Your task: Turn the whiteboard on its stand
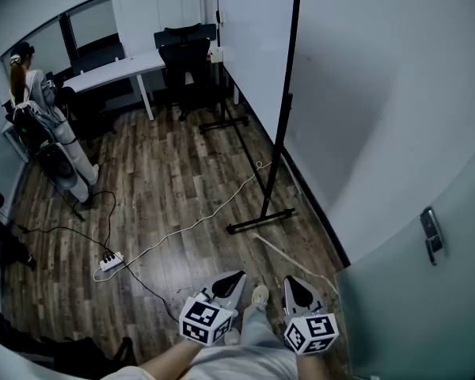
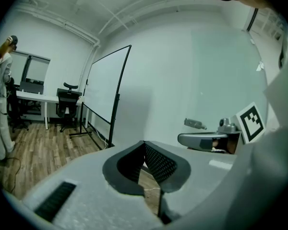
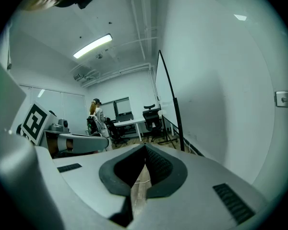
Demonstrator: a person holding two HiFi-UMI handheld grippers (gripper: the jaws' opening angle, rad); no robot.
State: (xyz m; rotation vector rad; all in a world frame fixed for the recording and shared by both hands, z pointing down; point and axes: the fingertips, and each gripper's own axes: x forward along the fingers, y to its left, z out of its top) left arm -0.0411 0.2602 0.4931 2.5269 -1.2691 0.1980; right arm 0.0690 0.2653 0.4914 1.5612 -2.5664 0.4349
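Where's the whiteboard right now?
In the head view, the whiteboard stands ahead and to the right, on its black stand close along the right wall. The black office chair is at its far end.

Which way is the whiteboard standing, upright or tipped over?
Upright: the whiteboard stands vertical in its black stand on the wooden floor.
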